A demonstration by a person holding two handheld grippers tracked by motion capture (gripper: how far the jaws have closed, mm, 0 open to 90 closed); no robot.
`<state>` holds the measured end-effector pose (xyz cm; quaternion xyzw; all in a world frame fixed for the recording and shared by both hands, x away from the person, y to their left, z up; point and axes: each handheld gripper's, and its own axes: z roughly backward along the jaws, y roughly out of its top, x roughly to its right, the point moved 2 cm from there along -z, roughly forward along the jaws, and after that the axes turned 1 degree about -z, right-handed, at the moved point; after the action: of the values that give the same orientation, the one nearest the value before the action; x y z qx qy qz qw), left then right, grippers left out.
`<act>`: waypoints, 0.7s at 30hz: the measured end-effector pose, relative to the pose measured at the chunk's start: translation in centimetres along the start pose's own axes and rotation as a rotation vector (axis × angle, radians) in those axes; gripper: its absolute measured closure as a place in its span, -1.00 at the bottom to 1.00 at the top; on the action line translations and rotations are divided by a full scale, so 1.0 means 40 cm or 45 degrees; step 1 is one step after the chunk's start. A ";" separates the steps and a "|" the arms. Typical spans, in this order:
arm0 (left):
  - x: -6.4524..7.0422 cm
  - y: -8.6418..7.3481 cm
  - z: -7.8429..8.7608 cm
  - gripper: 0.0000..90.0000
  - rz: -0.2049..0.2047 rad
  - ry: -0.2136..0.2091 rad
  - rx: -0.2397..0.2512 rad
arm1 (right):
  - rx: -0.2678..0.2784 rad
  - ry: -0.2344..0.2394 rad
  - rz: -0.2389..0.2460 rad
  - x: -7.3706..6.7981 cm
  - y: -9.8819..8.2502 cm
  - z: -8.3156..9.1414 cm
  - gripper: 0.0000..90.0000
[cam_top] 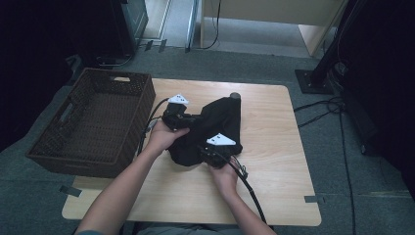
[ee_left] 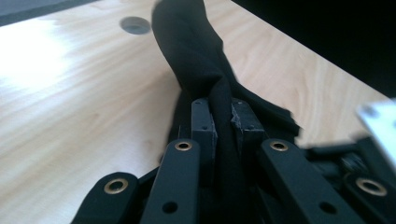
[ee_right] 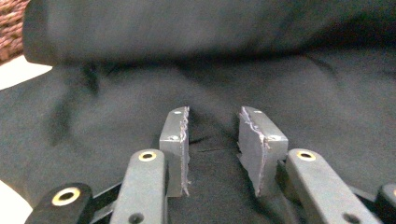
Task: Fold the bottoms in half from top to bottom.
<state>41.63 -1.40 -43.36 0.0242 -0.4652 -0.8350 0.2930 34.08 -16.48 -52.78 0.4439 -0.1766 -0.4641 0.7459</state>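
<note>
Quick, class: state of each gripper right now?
Left gripper: shut on the black cloth.
Right gripper: open, jaws apart over the cloth, not pinching it.

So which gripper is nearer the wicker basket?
Left. The left gripper, shut on the black cloth, sits just right of the basket. The right gripper is farther right and nearer the person, jaws apart over the cloth's near edge.

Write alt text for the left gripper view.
The left gripper is clamped on a ridge of black cloth, which rises from between its two black jaws and runs away across the light wooden table. A round grey cap sits in the tabletop farther off.
</note>
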 end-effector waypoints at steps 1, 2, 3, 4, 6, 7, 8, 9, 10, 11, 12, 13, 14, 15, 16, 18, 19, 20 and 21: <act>0.009 -0.010 0.001 0.83 0.007 -0.011 0.003 | 0.019 -0.002 -0.013 0.007 0.002 -0.005 0.45; 0.016 -0.020 0.000 0.83 0.000 -0.008 -0.004 | 0.019 -0.002 -0.013 0.007 0.002 -0.005 0.45; 0.028 -0.047 -0.011 0.83 -0.031 0.006 -0.041 | 0.031 0.000 -0.034 0.013 0.003 -0.007 0.45; 0.028 -0.047 -0.011 0.83 -0.031 0.006 -0.041 | 0.031 0.000 -0.034 0.013 0.003 -0.007 0.45; 0.034 -0.073 -0.024 0.83 -0.042 0.015 -0.072 | 0.035 0.008 -0.041 0.015 0.004 -0.005 0.39; 0.034 -0.083 -0.028 0.83 -0.030 0.010 -0.077 | 0.029 0.007 -0.032 0.017 0.005 0.001 0.37; 0.034 -0.092 -0.031 0.83 -0.025 0.023 -0.083 | 0.018 0.001 -0.040 0.019 0.007 0.010 0.37; 0.035 -0.098 -0.035 0.83 -0.025 0.031 -0.090 | 0.016 -0.016 -0.041 0.024 0.009 0.021 0.37; 0.037 -0.102 -0.037 0.82 -0.028 0.042 -0.097 | 0.015 -0.031 -0.033 0.030 0.011 0.034 0.37; 0.039 -0.105 -0.039 0.82 -0.031 0.048 -0.102 | -0.015 -0.048 -0.024 0.044 0.008 0.053 0.38; 0.040 -0.107 -0.042 0.82 -0.029 0.046 -0.106 | -0.015 -0.048 -0.024 0.044 0.008 0.053 0.38; 0.045 -0.107 -0.044 0.82 -0.040 0.058 -0.121 | -0.060 -0.061 -0.015 0.060 -0.001 0.060 0.41; 0.050 -0.107 -0.044 0.82 -0.043 0.054 -0.122 | -0.072 -0.058 -0.023 0.066 -0.007 0.061 0.41; 0.050 -0.107 -0.044 0.82 -0.043 0.054 -0.122 | -0.073 -0.047 -0.032 0.072 -0.011 0.060 0.42; 0.054 -0.107 -0.046 0.82 -0.047 0.049 -0.126 | -0.073 -0.047 -0.032 0.072 -0.011 0.060 0.42; 0.062 -0.108 -0.048 0.79 -0.064 0.050 -0.153 | -0.068 -0.041 -0.054 0.077 -0.014 0.058 0.42; 0.064 -0.110 -0.050 0.79 -0.058 0.046 -0.169 | -0.070 -0.038 -0.068 0.077 -0.014 0.057 0.42; 0.066 -0.112 -0.051 0.78 -0.057 0.051 -0.177 | -0.067 -0.036 -0.075 0.078 -0.012 0.057 0.41; 0.069 -0.115 -0.052 0.76 -0.063 0.056 -0.185 | -0.064 -0.030 -0.084 0.080 -0.012 0.057 0.40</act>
<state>37.87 -2.57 -47.52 0.0326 -0.3960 -0.8728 0.2835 33.93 -20.42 -52.41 0.4251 -0.1590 -0.4978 0.7391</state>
